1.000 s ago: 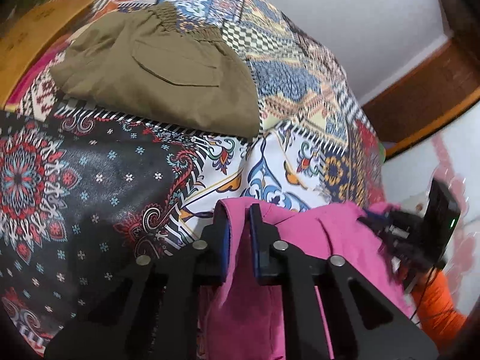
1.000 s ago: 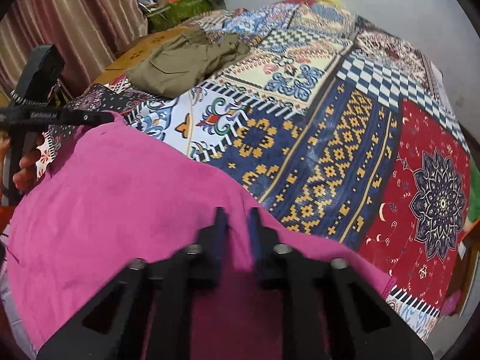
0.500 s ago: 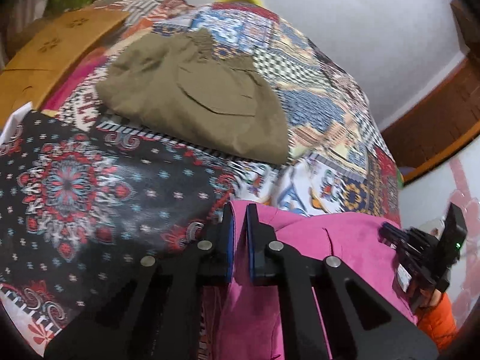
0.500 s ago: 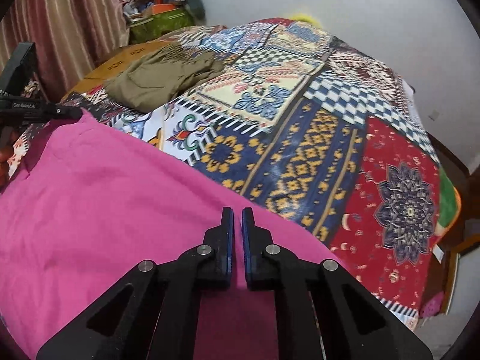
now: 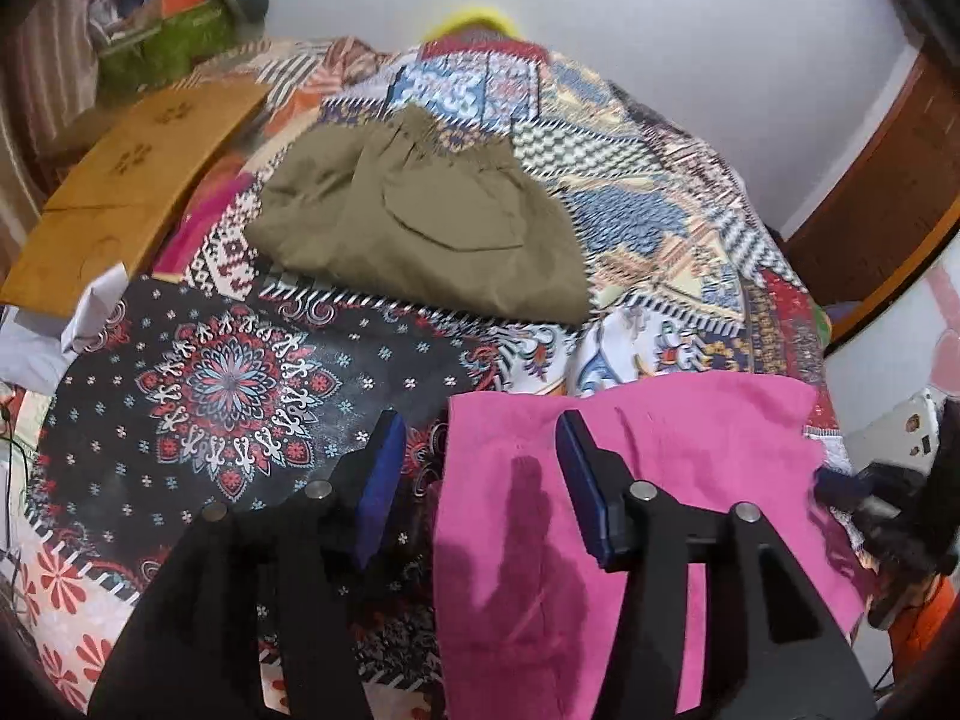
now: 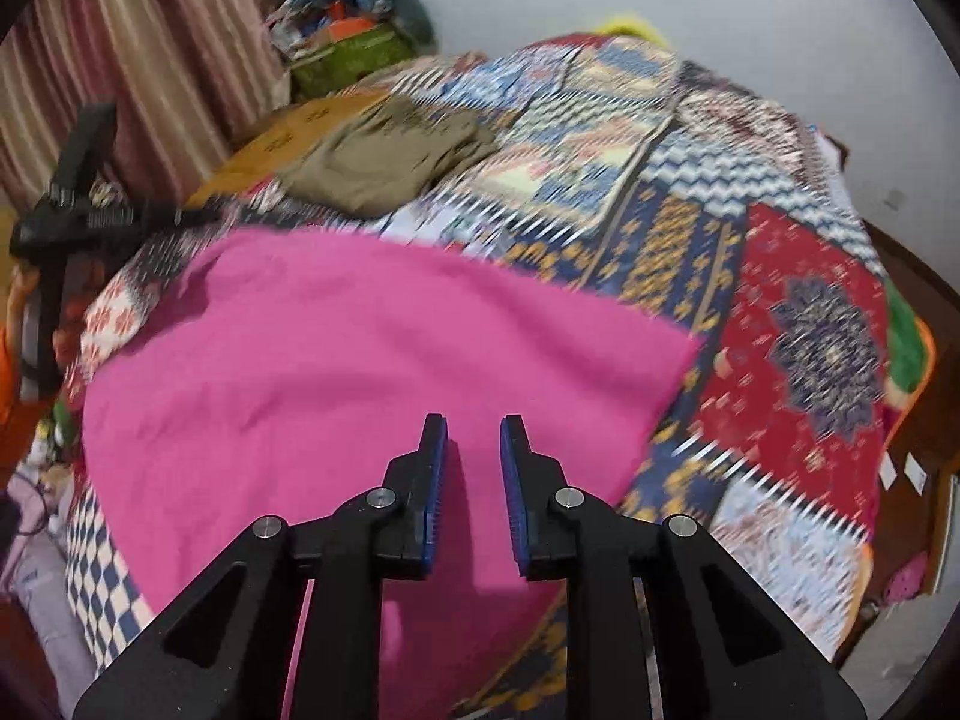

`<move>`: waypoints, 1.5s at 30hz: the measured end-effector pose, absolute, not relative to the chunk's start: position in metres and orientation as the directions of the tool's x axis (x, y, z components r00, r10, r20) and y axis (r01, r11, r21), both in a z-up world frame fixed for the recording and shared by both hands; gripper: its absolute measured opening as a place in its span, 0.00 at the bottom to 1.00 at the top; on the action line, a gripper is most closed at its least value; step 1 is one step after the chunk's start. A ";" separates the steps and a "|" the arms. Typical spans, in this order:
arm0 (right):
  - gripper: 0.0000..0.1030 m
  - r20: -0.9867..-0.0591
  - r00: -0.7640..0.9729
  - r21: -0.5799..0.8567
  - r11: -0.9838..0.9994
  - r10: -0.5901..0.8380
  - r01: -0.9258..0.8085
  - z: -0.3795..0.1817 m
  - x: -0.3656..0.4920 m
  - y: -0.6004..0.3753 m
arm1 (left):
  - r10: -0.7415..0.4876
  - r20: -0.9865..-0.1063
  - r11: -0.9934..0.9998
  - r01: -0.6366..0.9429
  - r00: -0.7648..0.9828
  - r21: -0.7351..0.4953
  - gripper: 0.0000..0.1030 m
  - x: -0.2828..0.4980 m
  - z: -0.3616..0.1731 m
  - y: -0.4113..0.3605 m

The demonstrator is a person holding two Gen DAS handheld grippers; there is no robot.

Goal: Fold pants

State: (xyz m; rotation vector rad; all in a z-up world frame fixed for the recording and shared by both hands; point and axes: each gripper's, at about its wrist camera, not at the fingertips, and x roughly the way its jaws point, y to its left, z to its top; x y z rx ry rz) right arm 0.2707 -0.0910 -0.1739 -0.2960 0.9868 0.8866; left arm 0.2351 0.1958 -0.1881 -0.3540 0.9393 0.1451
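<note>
Left hand-held gripper (image 5: 474, 474): wide open, nothing held, hanging over the near left corner of the pink pants (image 5: 630, 480). Right hand-held gripper (image 6: 474, 474): partly open, nothing held, just above the pink pants (image 6: 360, 372). Pink pants: flat on the patchwork bedspread (image 6: 690, 228), one fold likely laid down and let go. Olive pants (image 5: 420, 216): already folded, farther back on the bed. Next, probably: grab an edge again and fold once more, neat and even.
</note>
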 end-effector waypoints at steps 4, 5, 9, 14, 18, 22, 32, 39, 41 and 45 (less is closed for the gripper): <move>0.16 -0.829 0.274 0.122 0.637 0.487 -0.761 -0.186 0.257 -0.092 | -0.049 -0.798 0.959 -0.196 0.600 -0.206 0.50 0.229 -0.182 0.175; 0.16 -0.832 0.265 0.140 0.647 0.487 -0.750 -0.186 0.258 -0.093 | -0.054 -0.802 0.967 -0.170 0.595 -0.191 0.50 0.230 -0.185 0.166; 0.16 -0.837 0.252 0.164 0.662 0.486 -0.731 -0.186 0.258 -0.099 | -0.085 -0.841 0.971 -0.143 0.534 -0.189 0.36 0.242 -0.212 0.153; 0.16 -0.847 0.250 0.152 0.663 0.470 -0.733 -0.186 0.248 -0.108 | -0.098 -0.870 0.970 -0.147 0.483 -0.191 0.38 0.245 -0.245 0.148; 0.16 -0.846 0.226 0.191 0.670 0.483 -0.717 -0.187 0.249 -0.116 | -0.106 -0.878 0.972 -0.138 0.467 -0.190 0.43 0.241 -0.246 0.150; 0.19 -0.852 0.242 0.156 0.665 0.465 -0.730 -0.180 0.249 -0.115 | -0.082 -0.864 0.971 -0.154 0.497 -0.181 0.43 0.235 -0.225 0.165; 0.45 -0.793 0.395 0.140 0.769 0.464 -0.623 -0.160 0.308 -0.136 | -0.106 -0.868 0.945 -0.221 0.486 -0.240 0.35 0.272 -0.231 0.211; 0.45 -0.813 0.361 0.215 0.812 0.457 -0.542 -0.194 0.360 -0.130 | -0.154 -0.887 0.938 -0.219 0.436 -0.270 0.20 0.289 -0.258 0.212; 0.45 -0.816 0.337 0.236 0.803 0.469 -0.547 -0.202 0.365 -0.124 | -0.164 -0.886 0.937 -0.212 0.433 -0.277 0.20 0.293 -0.260 0.210; 0.48 -0.809 0.318 0.249 0.778 0.495 -0.577 -0.207 0.360 -0.112 | -0.180 -0.895 0.939 -0.199 0.408 -0.280 0.20 0.300 -0.267 0.207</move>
